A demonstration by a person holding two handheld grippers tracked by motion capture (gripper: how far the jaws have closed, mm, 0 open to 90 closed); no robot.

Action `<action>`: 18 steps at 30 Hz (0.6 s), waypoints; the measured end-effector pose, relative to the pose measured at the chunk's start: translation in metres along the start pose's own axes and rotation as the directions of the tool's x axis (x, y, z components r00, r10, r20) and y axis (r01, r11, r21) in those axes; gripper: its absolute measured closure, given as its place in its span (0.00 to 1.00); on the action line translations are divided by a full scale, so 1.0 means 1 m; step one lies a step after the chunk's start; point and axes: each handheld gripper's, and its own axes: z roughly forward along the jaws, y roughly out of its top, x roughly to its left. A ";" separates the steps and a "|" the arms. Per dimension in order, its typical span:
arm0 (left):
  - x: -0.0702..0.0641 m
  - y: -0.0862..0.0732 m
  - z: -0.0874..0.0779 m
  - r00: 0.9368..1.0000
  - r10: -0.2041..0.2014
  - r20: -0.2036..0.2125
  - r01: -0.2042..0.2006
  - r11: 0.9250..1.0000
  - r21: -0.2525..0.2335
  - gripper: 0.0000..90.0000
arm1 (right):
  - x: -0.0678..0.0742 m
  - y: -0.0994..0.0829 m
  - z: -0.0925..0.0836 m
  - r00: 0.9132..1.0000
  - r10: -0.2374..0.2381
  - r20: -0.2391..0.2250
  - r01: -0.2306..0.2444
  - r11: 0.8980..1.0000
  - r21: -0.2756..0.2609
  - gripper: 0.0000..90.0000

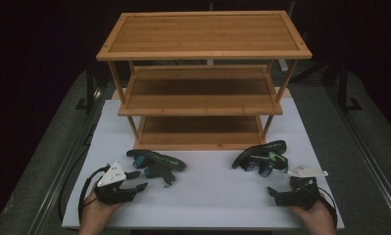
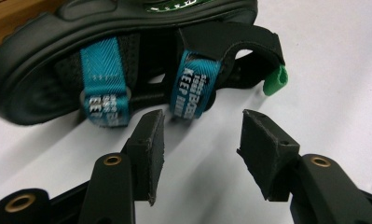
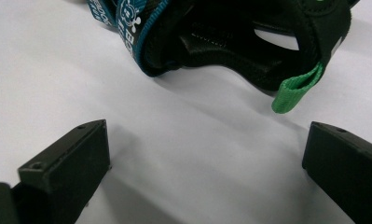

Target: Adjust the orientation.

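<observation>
Two black sandals with teal straps and green heel loops lie on their sides on the white table mat [image 1: 203,196], in front of a bamboo shelf rack [image 1: 203,78]. The left sandal [image 1: 156,164] [image 2: 127,60] lies just beyond my left gripper [image 1: 136,180] [image 2: 200,135], which is open and empty, its jaws a short way from the straps. The right sandal [image 1: 261,156] [image 3: 230,37] lies ahead of my right gripper [image 1: 276,195] [image 3: 204,158]. That gripper is open wide with bare mat between its jaws. A green loop [image 3: 295,88] hangs from the right sandal's heel strap.
The rack has three wooden shelves: top [image 1: 203,34], middle [image 1: 200,93], bottom [image 1: 200,131]. All are bare. It stands on the far half of the mat. Dark floor and metal rails [image 1: 65,161] flank the table on both sides.
</observation>
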 end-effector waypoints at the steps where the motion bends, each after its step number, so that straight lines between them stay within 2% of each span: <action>1: 0.000 0.000 0.000 1.000 0.000 0.000 0.000 1.000 0.000 0.55 | 0.000 0.000 0.000 1.000 0.000 0.000 0.000 1.000 0.000 0.00; 9: 0.002 0.008 0.016 1.000 0.025 -0.016 -0.025 1.000 -0.002 0.55 | 0.000 0.000 0.000 1.000 0.000 0.000 0.000 1.000 0.000 0.00; 11: 0.002 0.010 0.023 0.999 0.034 -0.014 -0.034 0.999 0.012 0.56 | 0.000 0.000 0.000 1.000 -0.001 0.000 0.001 1.000 -0.001 0.00; 18: 0.003 0.011 0.031 0.999 0.044 -0.024 -0.043 0.998 0.043 0.61 | 0.000 0.000 0.000 1.000 0.000 0.000 0.000 1.000 -0.001 0.00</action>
